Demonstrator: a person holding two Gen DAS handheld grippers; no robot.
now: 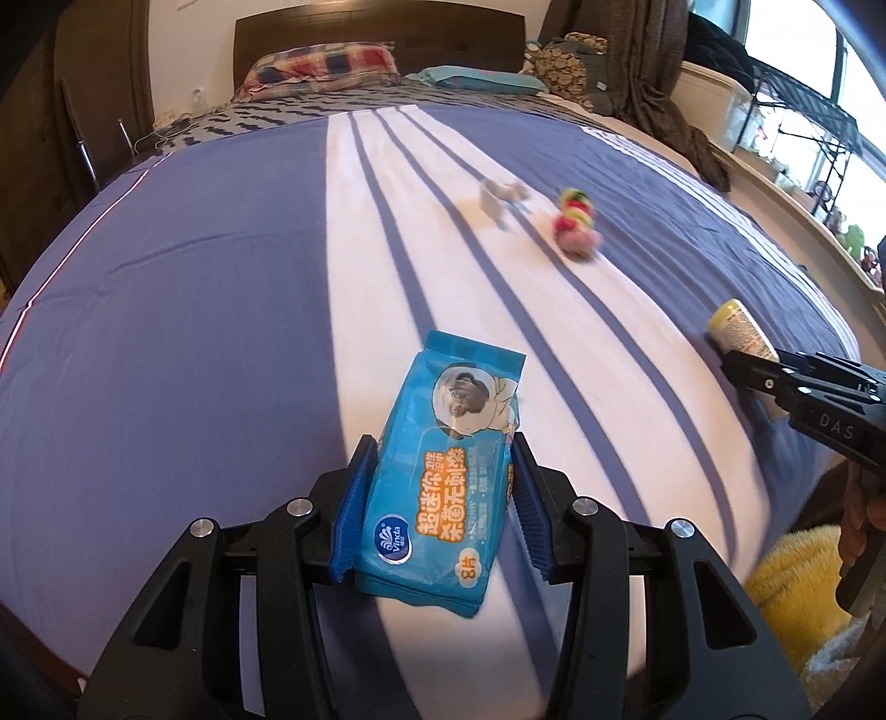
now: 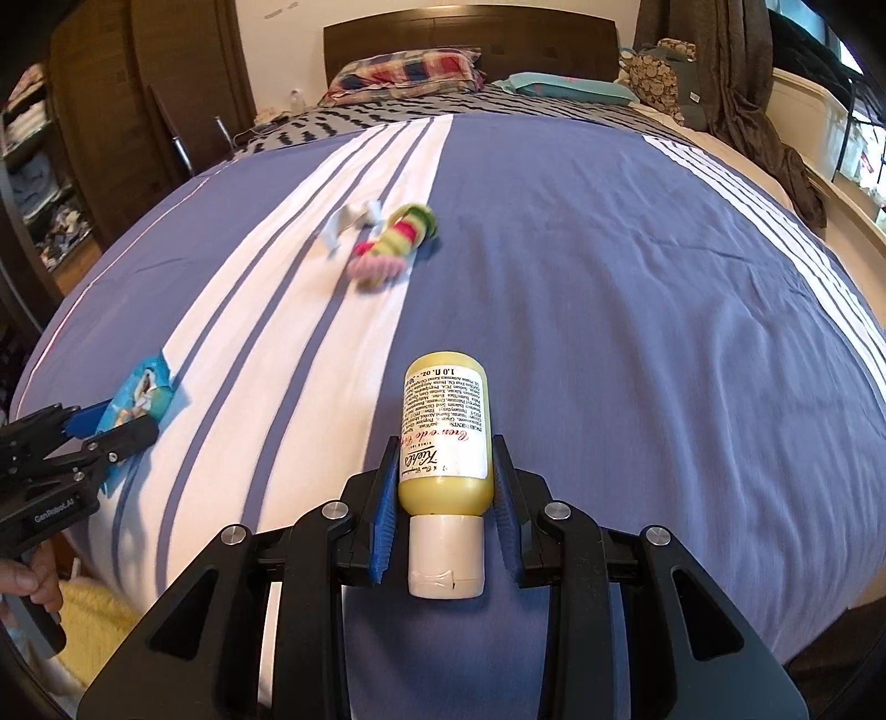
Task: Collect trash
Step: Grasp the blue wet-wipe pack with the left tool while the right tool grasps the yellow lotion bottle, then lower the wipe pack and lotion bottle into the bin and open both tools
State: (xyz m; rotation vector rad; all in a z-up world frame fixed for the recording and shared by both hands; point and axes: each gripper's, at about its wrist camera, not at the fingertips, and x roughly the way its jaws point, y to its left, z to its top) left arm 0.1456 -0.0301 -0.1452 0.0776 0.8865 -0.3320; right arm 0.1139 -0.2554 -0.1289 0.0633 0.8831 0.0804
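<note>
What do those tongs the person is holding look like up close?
Both the left tongs and right tongs are black angular plastic frames with silver round bolts and ribbed blue pads lining the fingers. Seen from the side, each has a pistol-style handle and small white lettering on its body. No cables or sleeves show.

Bed (image 2: 609,266) with blue and white striped cover fills scene. Far end: dark wooden headboard (image 2: 470,33), plaid pillow (image 2: 404,72), teal pillow (image 2: 570,86). Far right: patterned cushion (image 2: 659,66), brown curtain (image 2: 736,72). Left: dark wardrobe (image 2: 166,83).
</note>
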